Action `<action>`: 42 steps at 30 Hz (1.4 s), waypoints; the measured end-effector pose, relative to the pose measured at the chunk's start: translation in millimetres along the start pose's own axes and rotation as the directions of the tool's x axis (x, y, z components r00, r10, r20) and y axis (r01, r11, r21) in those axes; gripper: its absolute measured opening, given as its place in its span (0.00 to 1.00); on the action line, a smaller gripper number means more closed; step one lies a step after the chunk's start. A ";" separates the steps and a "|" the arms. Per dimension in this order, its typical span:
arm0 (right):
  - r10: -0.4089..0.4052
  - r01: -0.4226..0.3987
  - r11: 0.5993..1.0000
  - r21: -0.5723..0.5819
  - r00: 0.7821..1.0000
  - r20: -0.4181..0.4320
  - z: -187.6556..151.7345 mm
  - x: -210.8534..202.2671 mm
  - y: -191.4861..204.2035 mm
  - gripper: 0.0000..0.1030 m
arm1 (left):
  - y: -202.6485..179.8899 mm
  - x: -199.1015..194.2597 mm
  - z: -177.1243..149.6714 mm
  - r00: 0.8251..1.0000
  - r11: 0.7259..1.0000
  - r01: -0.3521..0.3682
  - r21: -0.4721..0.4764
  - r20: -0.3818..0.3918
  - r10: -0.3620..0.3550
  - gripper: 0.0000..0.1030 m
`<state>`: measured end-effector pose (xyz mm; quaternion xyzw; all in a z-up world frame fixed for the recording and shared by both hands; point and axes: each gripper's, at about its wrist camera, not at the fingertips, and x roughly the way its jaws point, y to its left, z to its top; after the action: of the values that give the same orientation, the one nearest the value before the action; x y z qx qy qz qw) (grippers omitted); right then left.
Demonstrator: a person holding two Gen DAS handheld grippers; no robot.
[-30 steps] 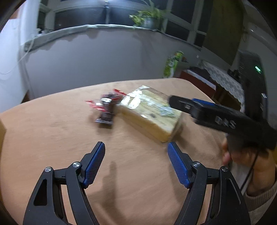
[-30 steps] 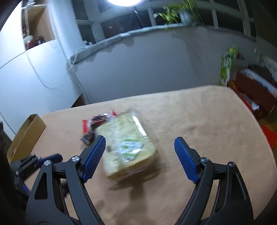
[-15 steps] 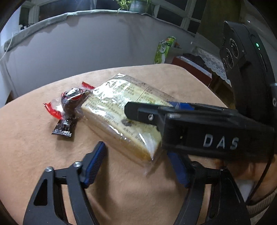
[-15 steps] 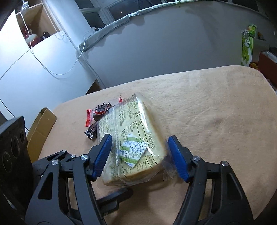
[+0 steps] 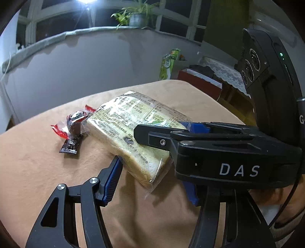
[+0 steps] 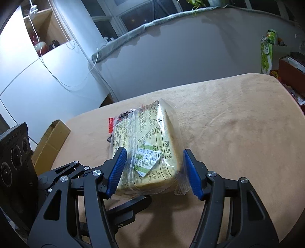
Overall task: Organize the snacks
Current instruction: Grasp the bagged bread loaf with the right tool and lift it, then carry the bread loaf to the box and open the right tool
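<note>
A clear-wrapped pack of sliced bread (image 5: pixel 129 131) (image 6: pixel 150 152) lies on the tan tablecloth (image 5: pixel 38 171). My right gripper (image 6: pixel 152 169) straddles its near end; the left blue pad (image 6: pixel 116 169) touches the wrapper, the right pad (image 6: pixel 191 172) stands beside it. My left gripper (image 5: pixel 150 183) is open at the pack's near corner, its left pad (image 5: pixel 112 177) against the bread's edge. The right gripper's body (image 5: pixel 219 152) crosses over it and hides its right finger. Small red and dark candy packets (image 5: pixel 73 126) lie at the pack's far left end.
A cardboard box (image 6: pixel 49 143) stands off the table's left edge. A grey wall with a windowsill and a plant (image 5: pixel 133 17) is behind. A green bag (image 5: pixel 167 64) and a red cabinet (image 5: pixel 200 82) stand to the right.
Both grippers have moved in on the bread pack from the near side. The right gripper's jaws have narrowed around the pack's end. The pack looks tilted up slightly.
</note>
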<state>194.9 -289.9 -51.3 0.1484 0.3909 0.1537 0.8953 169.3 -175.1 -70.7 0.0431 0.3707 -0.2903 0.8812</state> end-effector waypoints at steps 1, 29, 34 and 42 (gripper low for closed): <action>0.002 -0.002 1.000 -0.001 1.000 0.003 -1.9 -3.6 1.5 0.62 | -1.8 -3.5 -1.2 1.000 1.000 0.003 0.000 0.003 -0.003 0.58; 0.253 -0.260 0.915 -0.309 0.965 -0.063 -4.8 15.1 246.9 0.62 | 99.8 -171.9 -69.0 0.938 0.944 -0.253 -0.213 0.183 0.293 0.58; 0.306 -0.326 0.869 -0.372 0.945 -0.112 -12.0 37.2 310.8 0.62 | 136.5 -205.8 -91.7 0.909 0.906 -0.300 -0.300 0.198 0.367 0.58; 0.356 -0.397 0.818 -0.416 0.918 -0.174 -24.5 68.7 379.7 0.62 | 183.0 -244.4 -125.1 0.867 0.845 -0.357 -0.399 0.195 0.458 0.58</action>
<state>160.6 85.6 34.3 0.0079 0.3475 0.4190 0.8388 54.2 130.0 -20.7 -0.0777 0.2688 -0.0270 0.9597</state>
